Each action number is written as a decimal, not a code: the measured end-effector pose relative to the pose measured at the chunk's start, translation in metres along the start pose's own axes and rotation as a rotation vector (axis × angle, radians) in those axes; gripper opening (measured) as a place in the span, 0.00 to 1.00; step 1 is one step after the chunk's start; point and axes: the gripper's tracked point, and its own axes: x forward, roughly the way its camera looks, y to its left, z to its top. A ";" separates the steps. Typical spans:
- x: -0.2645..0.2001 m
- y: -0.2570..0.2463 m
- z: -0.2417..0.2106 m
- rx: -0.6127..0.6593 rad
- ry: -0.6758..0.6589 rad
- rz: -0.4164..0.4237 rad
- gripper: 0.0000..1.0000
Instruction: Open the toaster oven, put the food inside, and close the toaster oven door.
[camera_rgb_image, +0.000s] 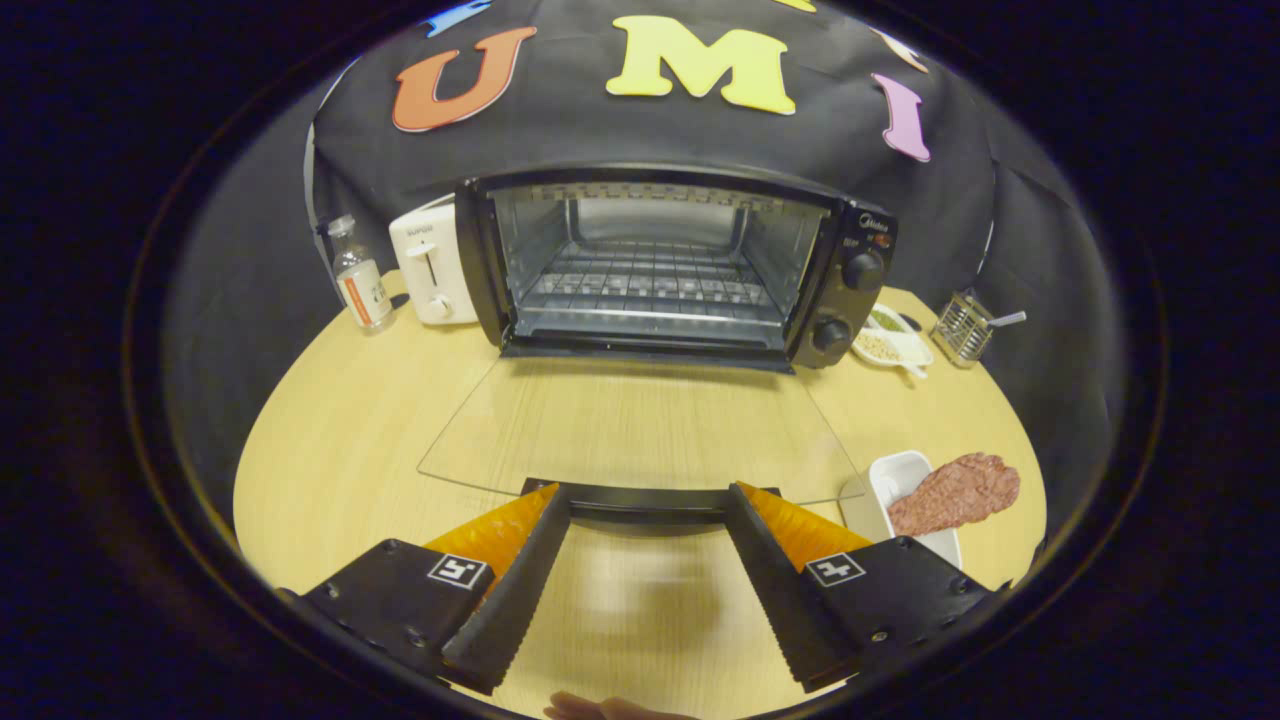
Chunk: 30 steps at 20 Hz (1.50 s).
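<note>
With the oven (650, 265) door (640, 425) already flat and its handle (640, 500) just ahead of the fingertips, lies off to the right of the right finger: meat (955, 492) on a white dish (900, 480), long axis slanting up-right. Gripper (645, 505) level, facing the cavity, fingers wide apart, holding nothing.

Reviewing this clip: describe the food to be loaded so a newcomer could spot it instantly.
Start at the black toaster oven, its glass door folded down flat. Beside the door's handle end, by the open gripper, stands a white dish. The reddish-brown meat slab draped over it is the food.
</note>
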 end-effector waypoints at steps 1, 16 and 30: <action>0.004 0.000 -0.003 0.011 0.019 0.002 1.00; -0.076 -0.092 0.045 -0.030 -0.169 0.075 1.00; -0.091 -0.276 0.034 0.151 -0.115 0.076 0.99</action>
